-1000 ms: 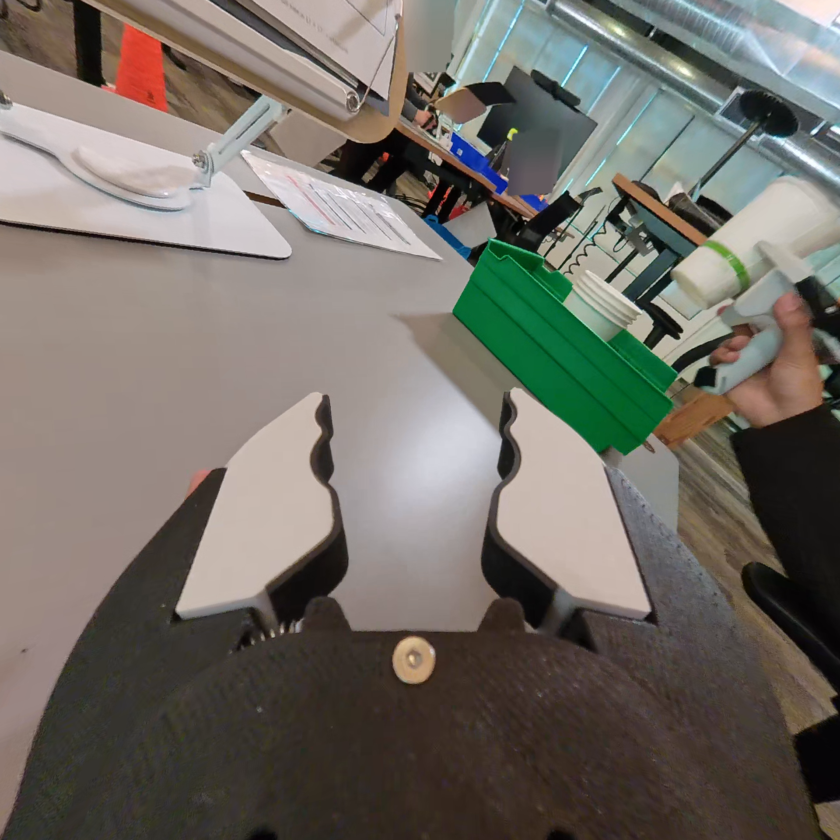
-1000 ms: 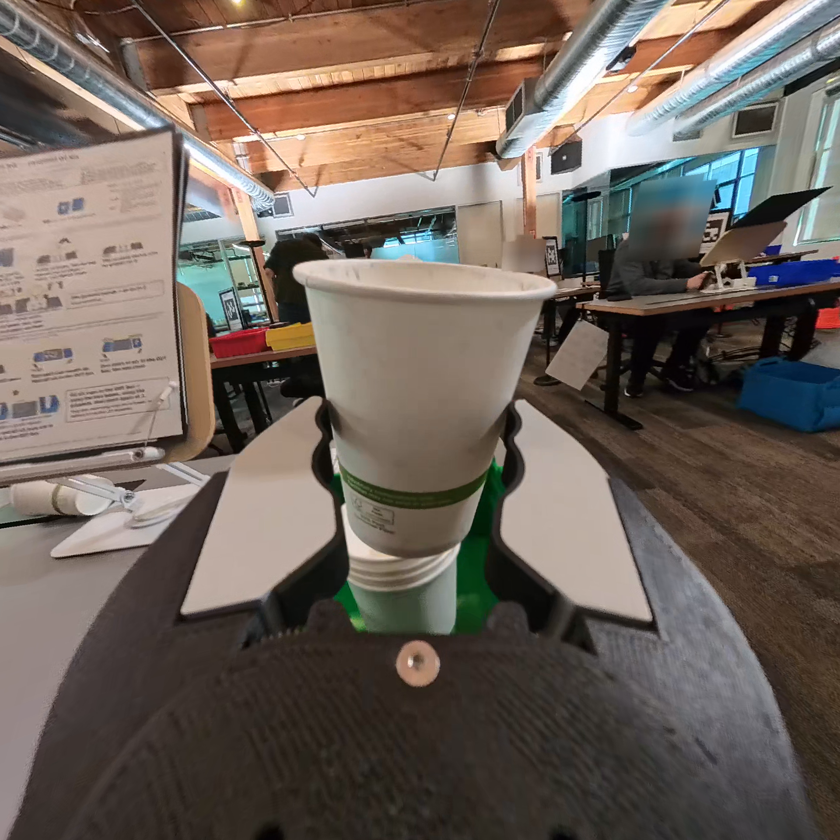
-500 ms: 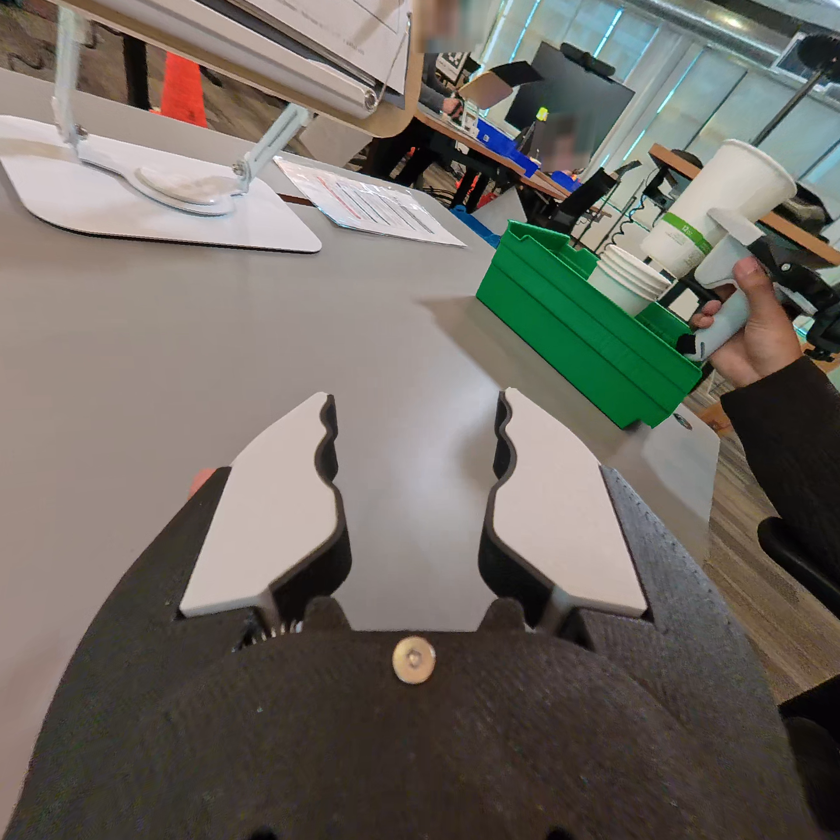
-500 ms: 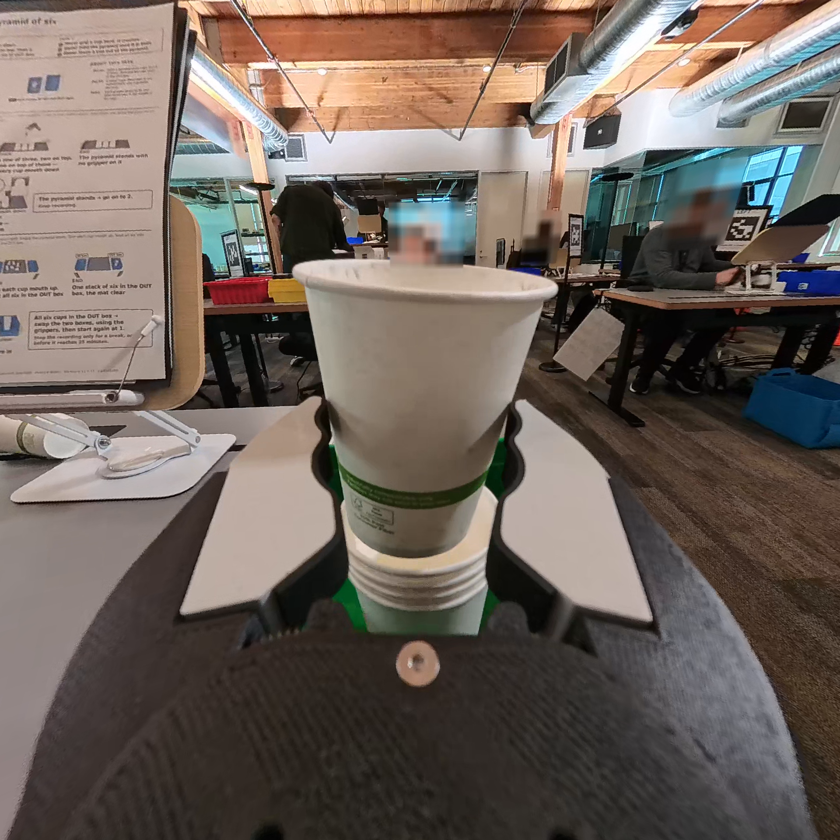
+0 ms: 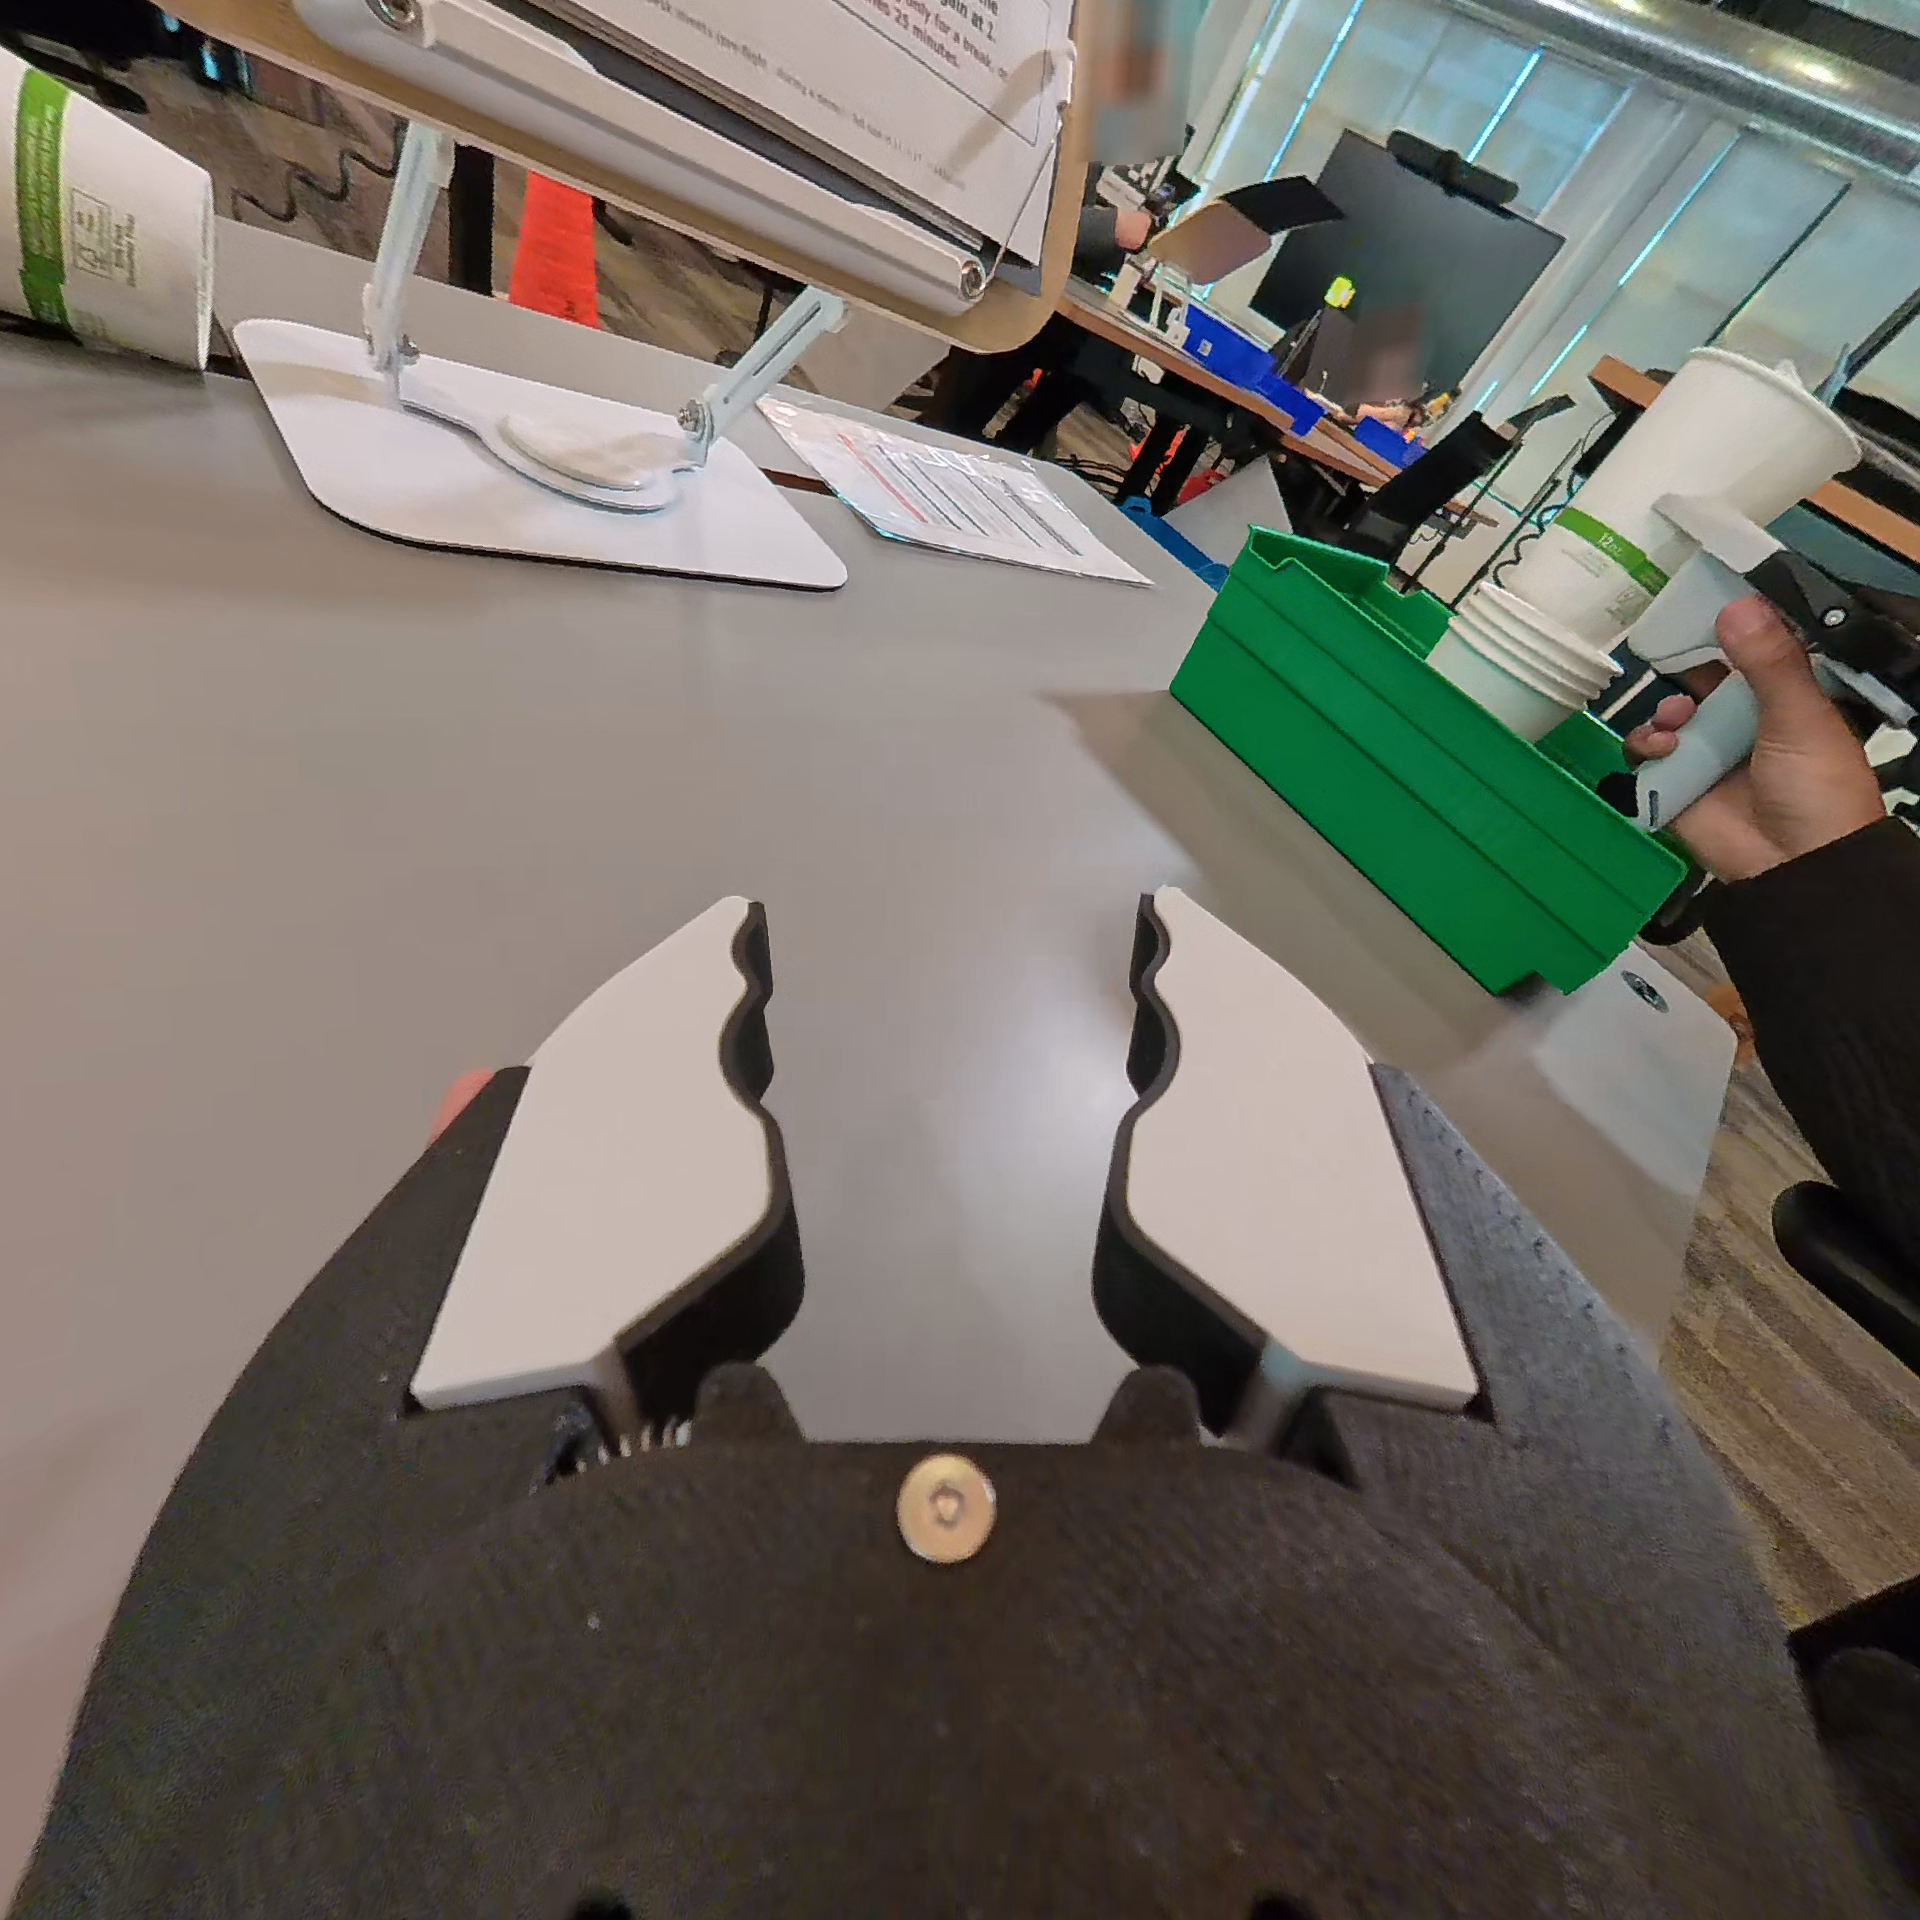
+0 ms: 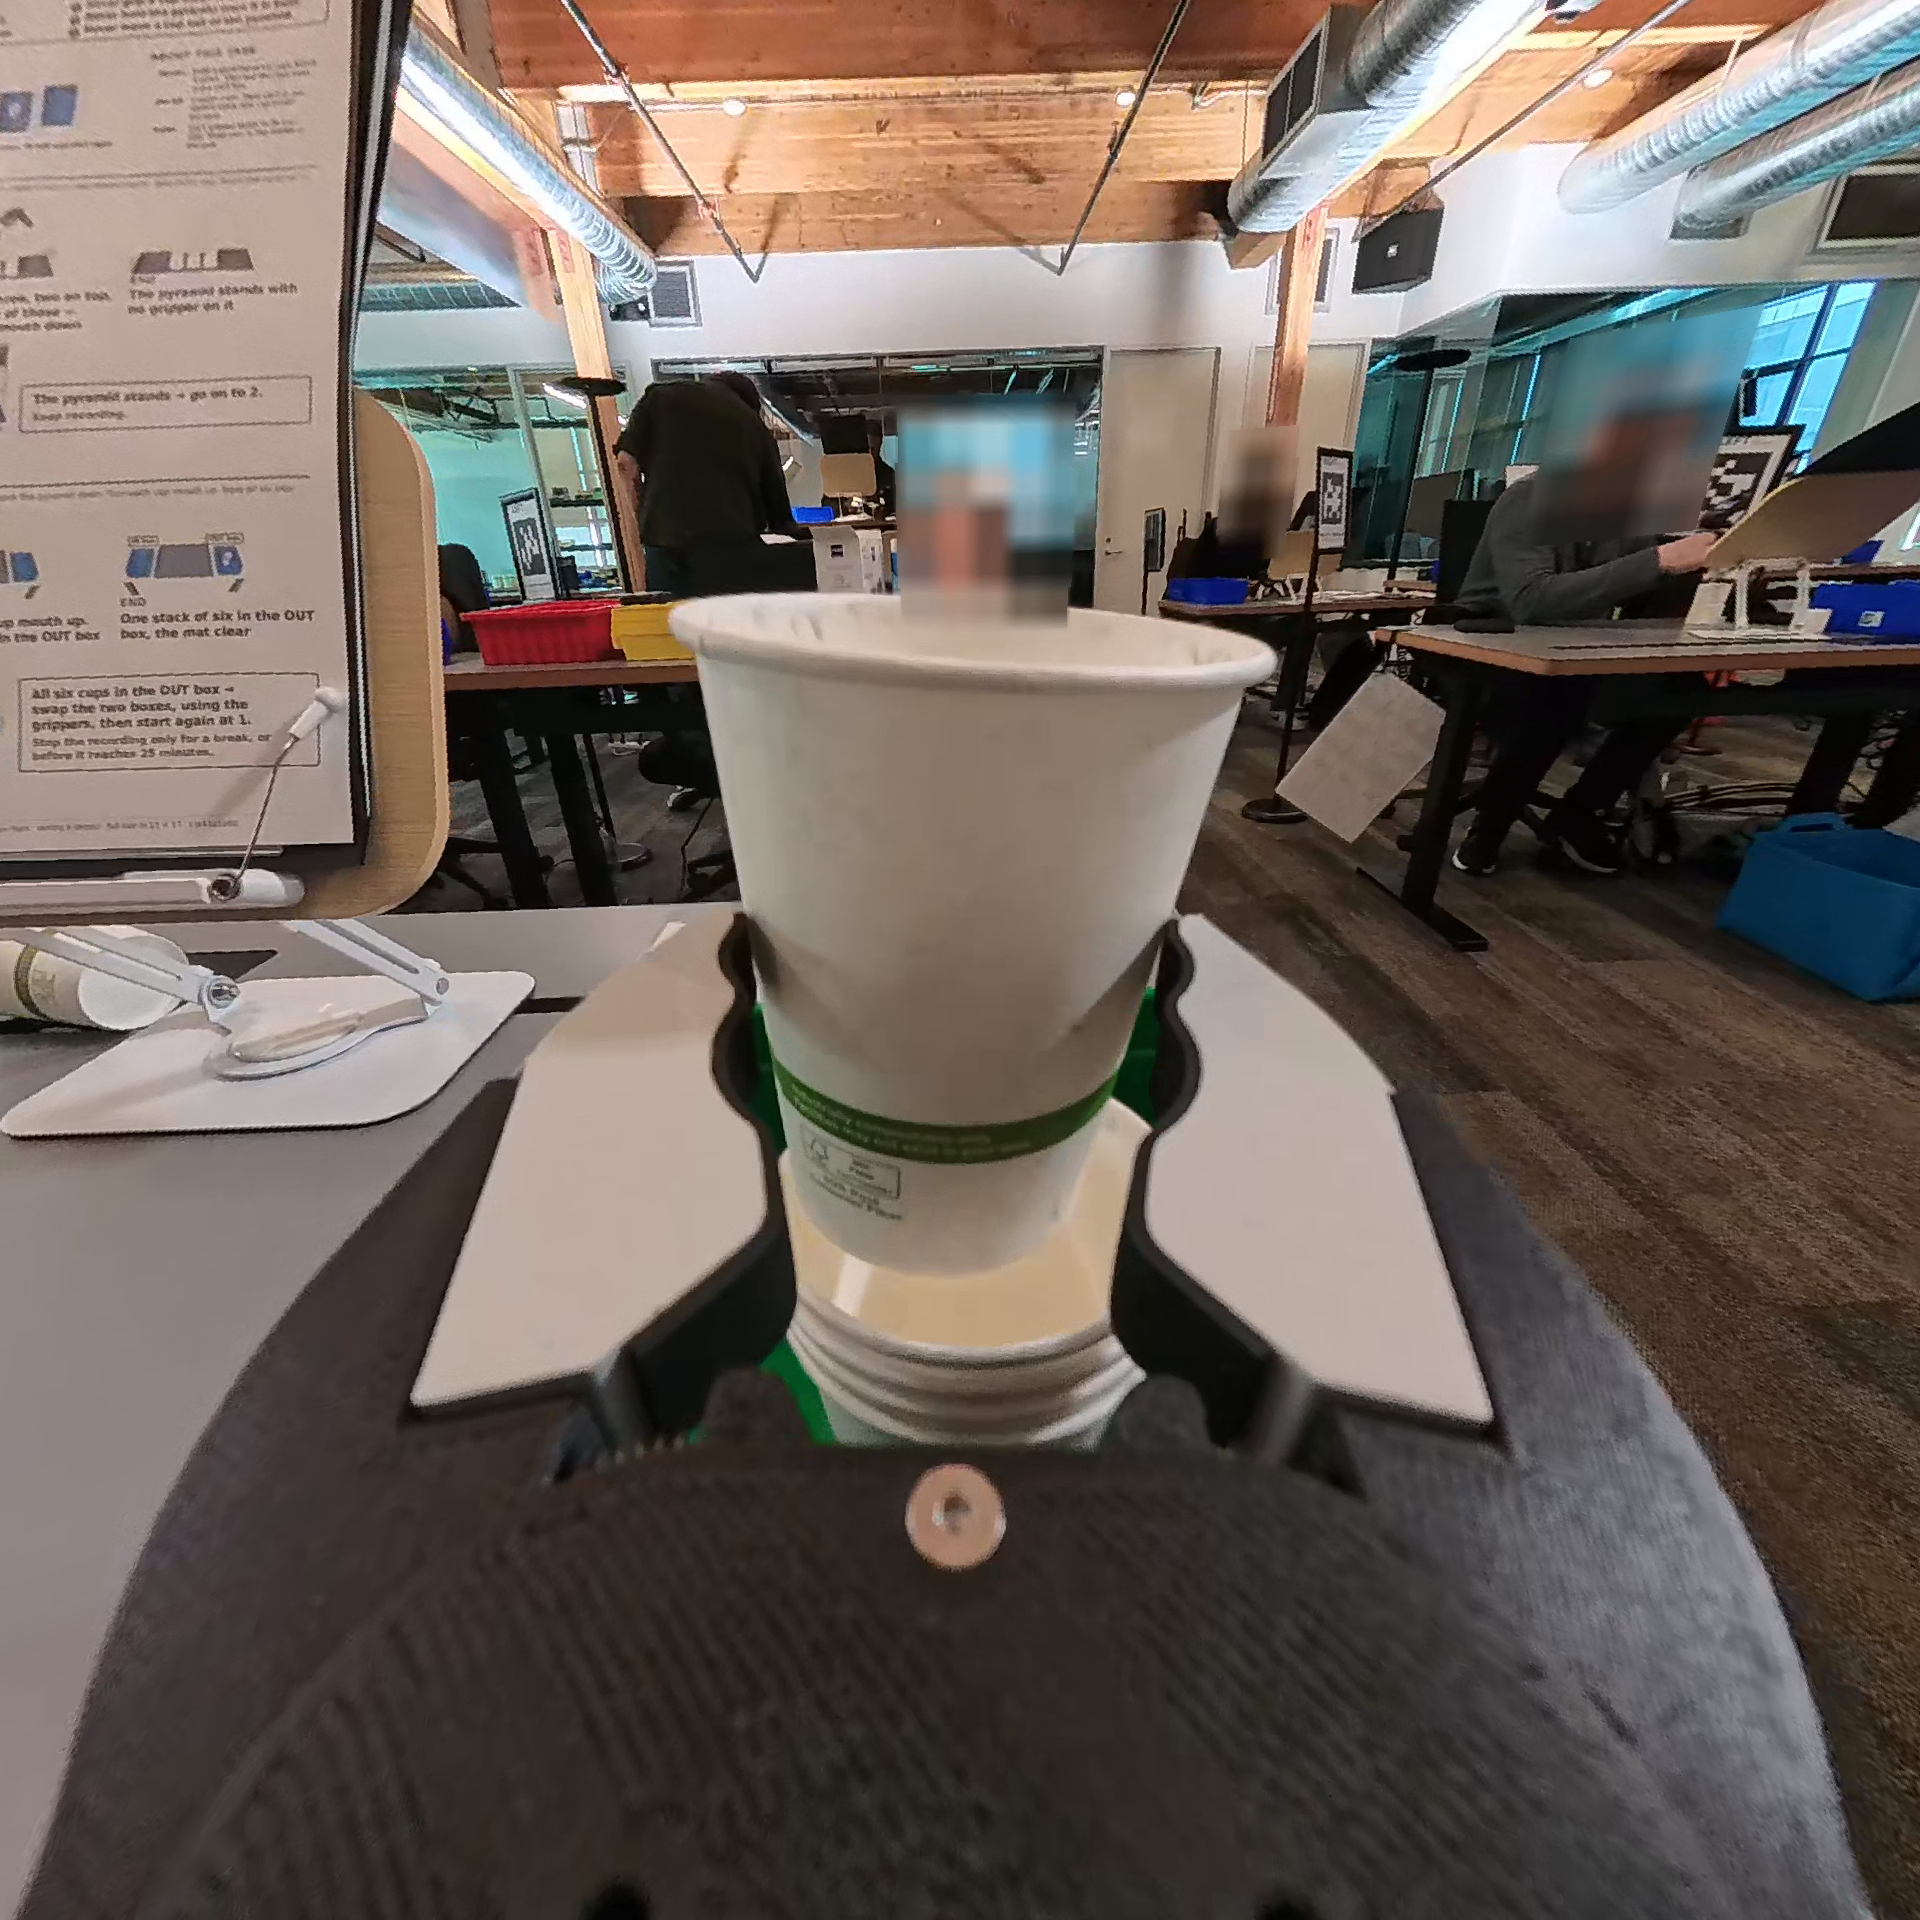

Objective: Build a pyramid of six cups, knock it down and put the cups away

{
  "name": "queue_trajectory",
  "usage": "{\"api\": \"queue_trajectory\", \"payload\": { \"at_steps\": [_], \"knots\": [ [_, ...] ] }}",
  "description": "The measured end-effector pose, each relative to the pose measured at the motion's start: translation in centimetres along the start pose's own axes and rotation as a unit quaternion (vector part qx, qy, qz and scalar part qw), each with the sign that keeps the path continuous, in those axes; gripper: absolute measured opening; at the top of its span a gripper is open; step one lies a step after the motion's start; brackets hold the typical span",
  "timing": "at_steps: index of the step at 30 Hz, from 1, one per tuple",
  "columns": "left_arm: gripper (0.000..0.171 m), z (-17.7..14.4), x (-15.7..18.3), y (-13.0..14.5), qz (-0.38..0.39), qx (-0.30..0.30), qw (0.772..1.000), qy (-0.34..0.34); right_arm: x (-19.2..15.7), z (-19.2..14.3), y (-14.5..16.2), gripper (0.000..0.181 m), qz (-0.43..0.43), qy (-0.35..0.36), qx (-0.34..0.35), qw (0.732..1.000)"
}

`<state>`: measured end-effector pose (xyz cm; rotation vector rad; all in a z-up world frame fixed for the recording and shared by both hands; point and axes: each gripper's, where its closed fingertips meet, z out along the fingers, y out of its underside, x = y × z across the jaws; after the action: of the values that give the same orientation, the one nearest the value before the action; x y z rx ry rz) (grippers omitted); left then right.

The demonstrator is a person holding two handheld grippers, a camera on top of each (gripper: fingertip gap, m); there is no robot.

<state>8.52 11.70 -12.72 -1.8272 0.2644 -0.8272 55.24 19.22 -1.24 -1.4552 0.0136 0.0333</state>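
Observation:
My right gripper [image 6: 956, 940] is shut on a white paper cup [image 6: 961, 862] with a green band, held upright with its base entering the mouth of a stack of white cups [image 6: 961, 1382] that stands in a green bin [image 6: 1132, 1023]. In the left wrist view the held cup [image 5: 1683, 488], the stack [image 5: 1517, 665], the green bin [image 5: 1403, 769] and the hand on the right gripper's handle [image 5: 1766, 748] show at the right. My left gripper [image 5: 951, 925] is open and empty, low over the grey table [image 5: 520, 790].
A document stand with a white base plate [image 5: 540, 488] holds a printed sheet at the back left. A paper cup [image 5: 94, 239] lies on its side behind it. A laminated sheet [image 5: 966, 509] lies on the table. The table edge [image 5: 1621, 1122] is at the right, with floor beyond.
My right gripper has lowered the cup from above the stack until its base enters the stack's mouth. My left gripper has stayed open, its view shifting left so the lying cup shows.

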Motion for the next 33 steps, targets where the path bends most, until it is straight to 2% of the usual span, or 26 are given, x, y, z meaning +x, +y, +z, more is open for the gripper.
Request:
{"api": "queue_trajectory", "payload": {
  "at_steps": [8, 14, 17, 22, 28, 33],
  "knots": [
    [0.068, 0.3, 0.0, 0.3, 0.003, -0.007, 1.0, 0.0, 0.3, 0.0, 0.9, 0.076, -0.001, 0.006, -0.014, 1.0],
    [0.068, 0.2, -0.1, 0.2, 0.001, -0.005, 1.0, -0.002, 0.0, 0.1, 1.0, 0.085, 0.001, 0.0, -0.017, 1.0],
    [0.068, 0.2, -0.2, 0.2, -0.002, -0.007, 1.0, -0.001, -0.1, -0.3, -0.3, 0.086, 0.007, -0.001, 0.003, 1.0],
    [0.068, 0.2, -0.2, 0.3, -0.001, -0.008, 1.0, -0.002, -1.2, -1.4, -4.3, 0.085, 0.006, -0.013, 0.055, 0.998],
    [0.068, 0.4, -0.2, 0.5, -0.004, -0.015, 1.0, -0.004, -6.7, -2.4, -8.1, 0.082, 0.006, -0.081, 0.096, 0.992],
    [0.069, 0.3, -0.6, 0.4, 0.013, -0.015, 1.0, -0.024, -15.2, -2.8, -7.7, 0.081, 0.003, -0.182, 0.085, 0.98]
  ]
}}
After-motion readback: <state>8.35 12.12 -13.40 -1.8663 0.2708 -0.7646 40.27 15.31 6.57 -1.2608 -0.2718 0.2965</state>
